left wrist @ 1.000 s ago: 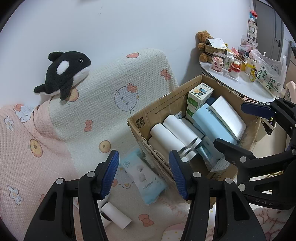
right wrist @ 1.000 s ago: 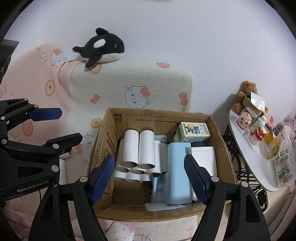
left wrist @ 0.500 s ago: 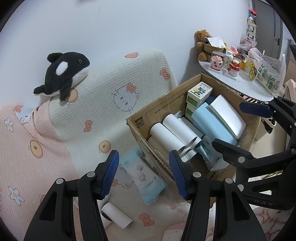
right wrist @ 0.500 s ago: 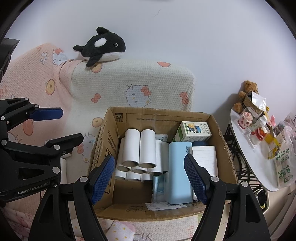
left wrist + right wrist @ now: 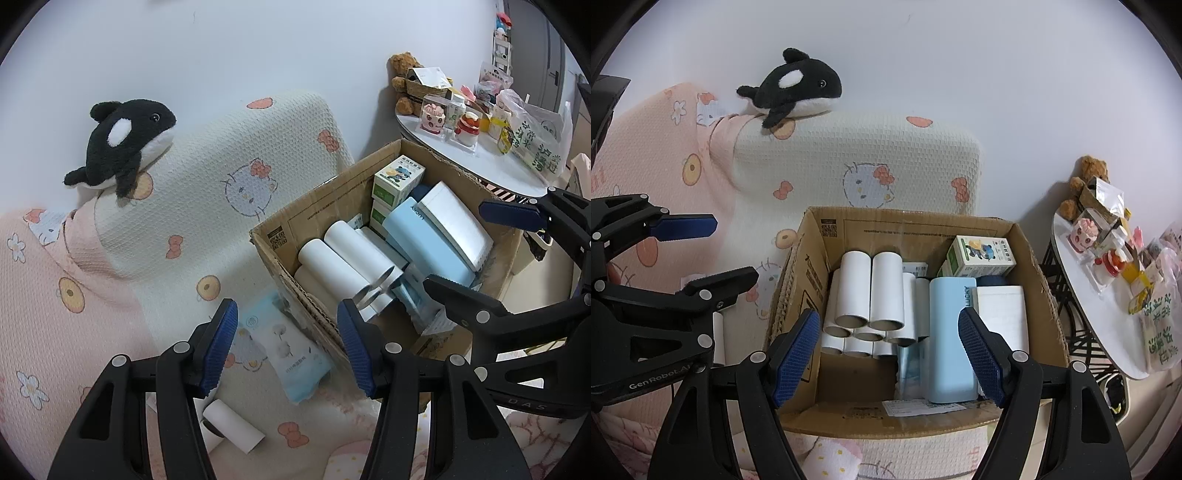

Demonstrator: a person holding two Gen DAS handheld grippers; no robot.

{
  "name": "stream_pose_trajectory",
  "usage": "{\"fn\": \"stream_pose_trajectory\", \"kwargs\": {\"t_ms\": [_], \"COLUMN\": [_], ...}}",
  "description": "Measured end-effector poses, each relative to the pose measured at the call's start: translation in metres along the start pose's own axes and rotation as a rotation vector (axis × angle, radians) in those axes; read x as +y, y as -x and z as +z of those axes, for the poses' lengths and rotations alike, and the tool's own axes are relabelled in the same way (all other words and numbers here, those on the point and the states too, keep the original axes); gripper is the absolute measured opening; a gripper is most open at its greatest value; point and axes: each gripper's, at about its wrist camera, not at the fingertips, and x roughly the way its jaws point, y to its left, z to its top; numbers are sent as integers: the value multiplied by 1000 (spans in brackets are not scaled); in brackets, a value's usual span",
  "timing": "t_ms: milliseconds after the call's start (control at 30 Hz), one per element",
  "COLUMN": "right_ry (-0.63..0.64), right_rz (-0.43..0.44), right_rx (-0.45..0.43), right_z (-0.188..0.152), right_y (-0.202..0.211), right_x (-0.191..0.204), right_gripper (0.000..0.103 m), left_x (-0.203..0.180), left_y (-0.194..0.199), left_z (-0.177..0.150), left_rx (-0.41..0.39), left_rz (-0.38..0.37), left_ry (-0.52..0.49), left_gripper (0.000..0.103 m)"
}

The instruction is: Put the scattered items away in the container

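A cardboard box (image 5: 905, 221) stands on the bed holding several white rolls (image 5: 871, 291), a light blue box (image 5: 949, 332), a white box (image 5: 1001, 314) and a green-and-white carton (image 5: 982, 254). My right gripper (image 5: 888, 358) hovers open over the box's near side with nothing between its fingers. My left gripper (image 5: 288, 349) is open to the left of the box (image 5: 314, 206), above a light blue tissue pack (image 5: 295, 369) lying flat against the box wall. A loose white roll (image 5: 232, 424) lies on the bedspread below the left finger. Each gripper shows in the other's view: left gripper (image 5: 701, 254), right gripper (image 5: 491, 254).
A black-and-white orca plush (image 5: 122, 144) sits on the cream pillow (image 5: 229, 177) against the wall. A round white table (image 5: 1089, 306) with trinkets, bags and a teddy bear (image 5: 1086, 177) stands right of the box. Pink patterned bedspread (image 5: 44, 317) spreads to the left.
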Motion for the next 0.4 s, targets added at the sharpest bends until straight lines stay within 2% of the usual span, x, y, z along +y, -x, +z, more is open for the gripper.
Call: {"fn": "stream_pose_trajectory", "kwargs": {"t_ms": [200,333,400], "right_ry": [0,0,0], "right_rz": [2,0,0], "right_rx": [1,-1,-1], "right_z": [0,0,-1], "right_y": [0,-1,0], "right_x": [0,1,1], "right_gripper": [75,75,75], "left_x": [-1,6,8], "left_y": [-1,4,6], "left_z": [1,1,1], "left_rx": [-1,-29,-36], "left_rz": [-13,-55,-31], "left_ry": [0,40,46], "left_gripper": [60,61,61]}}
